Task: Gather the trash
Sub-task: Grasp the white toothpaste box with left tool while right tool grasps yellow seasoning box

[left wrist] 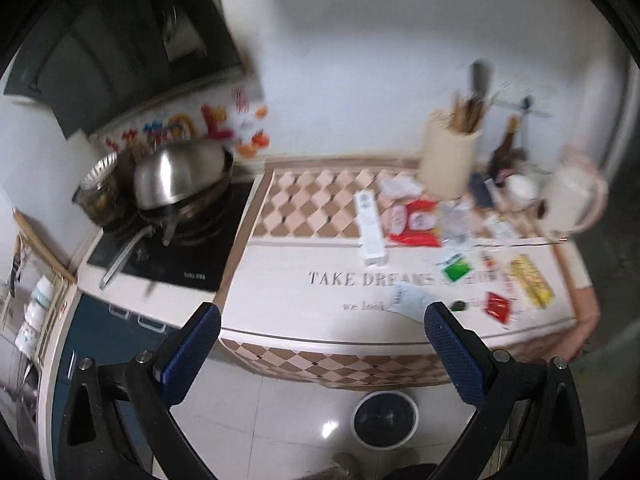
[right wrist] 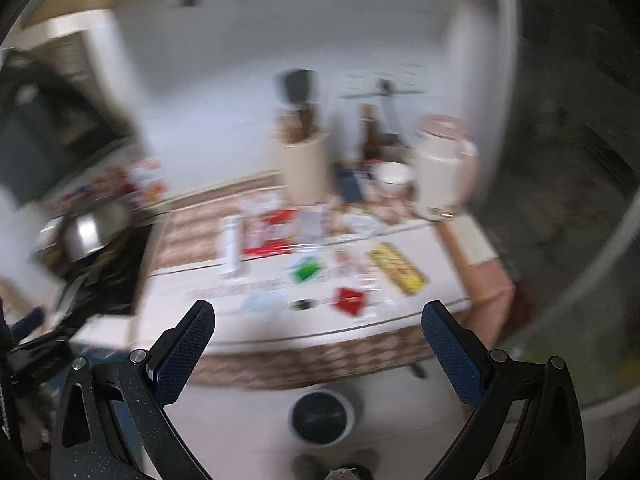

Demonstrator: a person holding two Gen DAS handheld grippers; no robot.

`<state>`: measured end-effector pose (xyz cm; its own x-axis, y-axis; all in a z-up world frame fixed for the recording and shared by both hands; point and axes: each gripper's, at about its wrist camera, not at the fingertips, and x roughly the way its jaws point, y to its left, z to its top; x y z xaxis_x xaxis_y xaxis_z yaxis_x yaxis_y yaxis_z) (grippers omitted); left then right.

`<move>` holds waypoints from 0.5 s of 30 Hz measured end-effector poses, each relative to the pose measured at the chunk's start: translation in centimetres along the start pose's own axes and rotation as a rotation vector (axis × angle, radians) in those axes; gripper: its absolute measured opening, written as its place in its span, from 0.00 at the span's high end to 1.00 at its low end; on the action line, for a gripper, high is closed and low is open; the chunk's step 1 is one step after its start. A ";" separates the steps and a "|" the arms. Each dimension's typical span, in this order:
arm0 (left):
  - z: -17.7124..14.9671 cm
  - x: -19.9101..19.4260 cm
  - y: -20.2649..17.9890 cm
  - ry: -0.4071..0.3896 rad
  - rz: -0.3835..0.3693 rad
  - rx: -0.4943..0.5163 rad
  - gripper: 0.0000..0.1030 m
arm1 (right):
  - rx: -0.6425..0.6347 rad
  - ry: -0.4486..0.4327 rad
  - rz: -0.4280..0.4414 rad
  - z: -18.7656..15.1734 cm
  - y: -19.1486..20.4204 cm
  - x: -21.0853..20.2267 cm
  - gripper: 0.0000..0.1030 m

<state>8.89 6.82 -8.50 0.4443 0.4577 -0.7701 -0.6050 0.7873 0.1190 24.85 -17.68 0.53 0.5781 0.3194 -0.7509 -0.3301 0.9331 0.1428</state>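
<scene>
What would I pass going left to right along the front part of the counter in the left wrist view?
Pale blue wrapper → small dark green item → red packet → yellow packet.

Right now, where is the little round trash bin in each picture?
Left wrist view: the trash bin sits low, right of centre, on the floor below the counter edge.
Right wrist view: the trash bin sits low, at centre, on the floor.
Shared landmark: the yellow packet on the counter.
</scene>
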 end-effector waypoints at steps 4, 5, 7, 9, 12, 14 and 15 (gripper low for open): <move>0.9 8.5 -1.9 0.135 0.020 -0.032 0.00 | 0.082 0.107 -0.089 1.5 -3.9 8.3 0.00; 1.1 10.7 -2.4 0.170 0.030 -0.039 0.00 | 0.089 0.131 -0.098 1.6 -4.7 10.0 0.00; 1.4 15.3 -3.9 0.240 0.056 -0.055 0.00 | 0.089 0.199 -0.129 2.0 -6.6 14.9 0.00; 1.7 18.6 -4.9 0.283 0.101 -0.056 0.00 | 0.072 0.273 -0.161 2.3 -8.4 20.3 0.00; 2.0 23.2 -6.8 0.342 0.159 -0.043 0.00 | 0.019 0.383 -0.197 2.5 -10.3 28.8 0.00; 1.5 26.5 -8.7 0.398 0.175 -0.027 0.00 | -0.049 0.457 -0.231 2.5 -11.0 34.2 0.00; 1.3 27.9 -9.4 0.422 0.185 -0.018 0.00 | -0.094 0.498 -0.241 2.4 -11.3 37.2 0.00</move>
<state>27.80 12.73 -30.24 0.0217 0.3787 -0.9253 -0.6620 0.6990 0.2706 51.91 -15.89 -27.48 0.2306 -0.0396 -0.9722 -0.3108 0.9438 -0.1121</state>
